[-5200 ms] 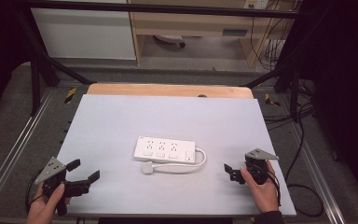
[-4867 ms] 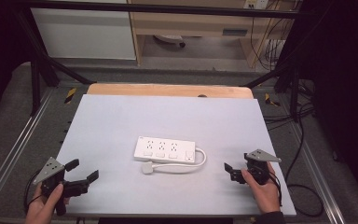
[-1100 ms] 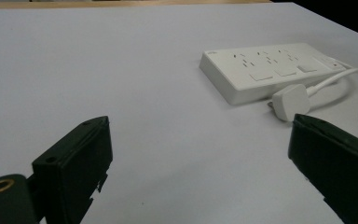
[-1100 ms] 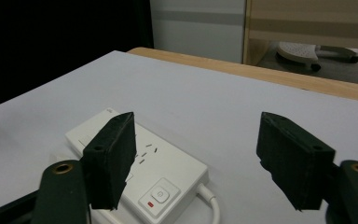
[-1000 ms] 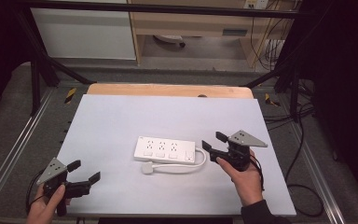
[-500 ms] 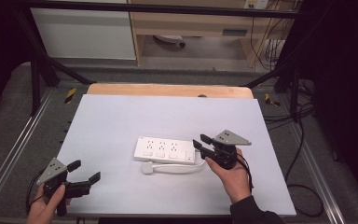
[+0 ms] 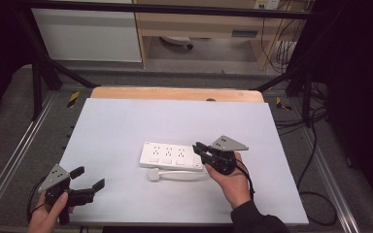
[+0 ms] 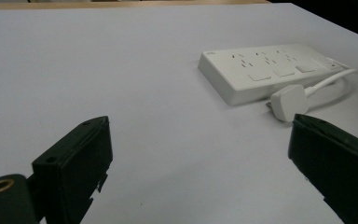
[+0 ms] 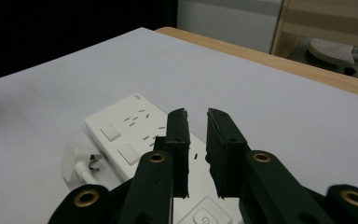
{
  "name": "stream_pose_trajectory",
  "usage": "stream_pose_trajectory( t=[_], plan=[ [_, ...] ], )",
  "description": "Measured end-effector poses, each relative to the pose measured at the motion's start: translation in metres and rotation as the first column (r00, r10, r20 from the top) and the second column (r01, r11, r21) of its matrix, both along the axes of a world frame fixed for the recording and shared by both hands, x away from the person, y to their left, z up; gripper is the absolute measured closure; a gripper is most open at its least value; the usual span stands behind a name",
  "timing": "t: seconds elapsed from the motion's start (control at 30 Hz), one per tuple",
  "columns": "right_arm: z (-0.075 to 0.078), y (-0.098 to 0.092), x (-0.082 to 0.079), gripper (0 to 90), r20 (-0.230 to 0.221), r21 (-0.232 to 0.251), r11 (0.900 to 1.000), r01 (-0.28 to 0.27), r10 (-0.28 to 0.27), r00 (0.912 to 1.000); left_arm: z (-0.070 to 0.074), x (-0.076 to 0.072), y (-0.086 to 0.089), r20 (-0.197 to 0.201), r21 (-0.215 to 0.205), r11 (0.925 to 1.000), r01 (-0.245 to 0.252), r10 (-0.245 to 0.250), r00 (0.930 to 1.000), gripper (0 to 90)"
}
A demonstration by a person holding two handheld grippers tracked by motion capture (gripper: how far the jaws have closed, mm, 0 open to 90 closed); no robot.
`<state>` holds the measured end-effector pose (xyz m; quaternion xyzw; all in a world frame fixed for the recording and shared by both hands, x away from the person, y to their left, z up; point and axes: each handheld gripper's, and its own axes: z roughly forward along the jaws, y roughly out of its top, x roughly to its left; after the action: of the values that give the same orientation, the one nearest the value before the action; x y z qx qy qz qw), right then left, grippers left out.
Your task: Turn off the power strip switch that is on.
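Observation:
A white power strip (image 7: 170, 156) (image 8: 265, 70) (image 9: 121, 130) lies flat near the middle of the table, its cord looped along the near side to a white plug (image 7: 154, 175) (image 8: 287, 100) (image 9: 72, 163). My right gripper (image 7: 197, 147) (image 9: 196, 114) hovers over the strip's right end. Its jaws have just been closing and now stand a narrow gap apart with nothing between them. My left gripper (image 7: 88, 177) (image 8: 198, 135) rests at the table's near left corner, wide open and empty, pointing toward the strip.
The pale mat (image 7: 126, 121) covers the table, with a wooden edge (image 7: 175, 93) at the far side. Metal rails (image 7: 9, 160) run along both sides. Cables (image 7: 315, 204) lie on the floor to the right.
The right hand has moved left and slightly down onto the strip's right end, and its jaws have narrowed from wide to almost together. The left gripper has stayed put.

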<state>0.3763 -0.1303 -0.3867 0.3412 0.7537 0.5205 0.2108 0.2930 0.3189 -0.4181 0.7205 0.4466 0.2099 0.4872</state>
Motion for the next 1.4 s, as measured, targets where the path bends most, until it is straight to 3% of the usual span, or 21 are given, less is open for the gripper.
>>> stream_pose_trajectory(
  t=[0.6, 1.4],
  plan=[
    [-0.014, 0.022, 0.005, 88.7, -0.032, -0.027, 0.999, -0.037, 0.036, 0.9988, 0.0, 0.0, 0.0, 0.004, 0.0, 1.0, 0.0, 0.0, 1.0, 6.2],
    [-0.034, 0.043, 0.007, 90.0, -0.097, -0.062, 0.996, -0.069, 0.062, 0.9933, 0.0, 0.0, 0.0, 0.01, 0.001, 1.0, 0.003, -0.003, 0.9999, 6.2]
  ],
)
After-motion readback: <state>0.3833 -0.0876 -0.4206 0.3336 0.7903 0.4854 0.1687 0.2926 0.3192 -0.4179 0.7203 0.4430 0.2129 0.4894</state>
